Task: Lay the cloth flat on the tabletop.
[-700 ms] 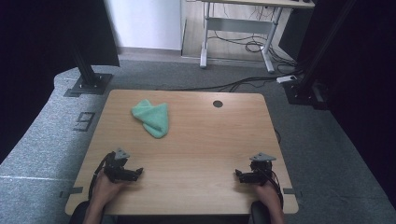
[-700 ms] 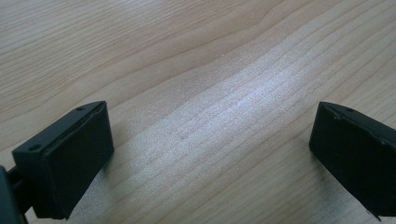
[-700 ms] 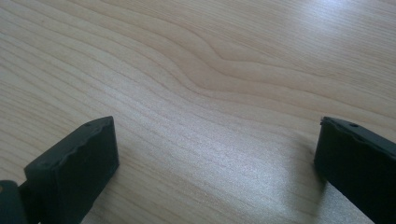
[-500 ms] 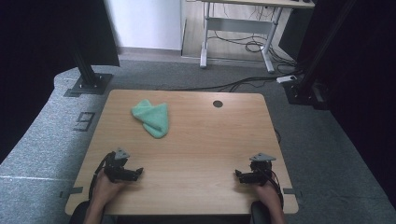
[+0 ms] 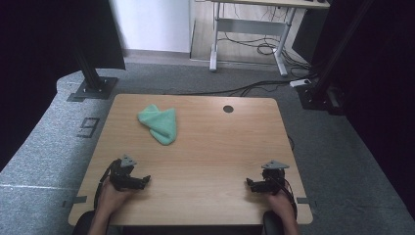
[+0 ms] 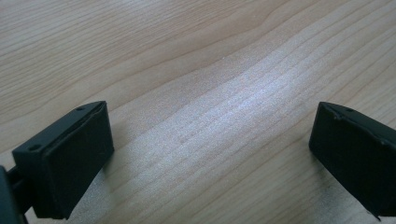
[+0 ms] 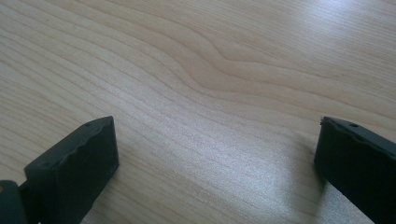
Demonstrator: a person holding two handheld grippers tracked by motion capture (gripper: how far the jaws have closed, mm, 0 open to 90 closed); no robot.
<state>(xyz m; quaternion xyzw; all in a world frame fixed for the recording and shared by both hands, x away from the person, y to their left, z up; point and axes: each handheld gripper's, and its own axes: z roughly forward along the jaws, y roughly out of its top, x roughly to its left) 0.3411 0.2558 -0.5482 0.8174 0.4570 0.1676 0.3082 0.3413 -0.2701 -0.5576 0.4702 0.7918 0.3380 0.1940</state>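
Left tool (image 5: 146,181): jaws wide apart, empty, low over bench (image 5: 220,147).
Right tool (image 5: 248,184): same.
Green cloth (image 5: 159,123): crumpled, far left, well apart from both.

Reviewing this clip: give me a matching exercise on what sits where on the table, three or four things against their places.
Things:
1. green cloth
2. round hole
3. left gripper
4. right gripper

Places:
A. near right corner of the table, jaws open
B. far left part, crumpled
C. near left corner, jaws open
D. far edge, right of the middle

Pairs: 1-B, 2-D, 3-C, 4-A
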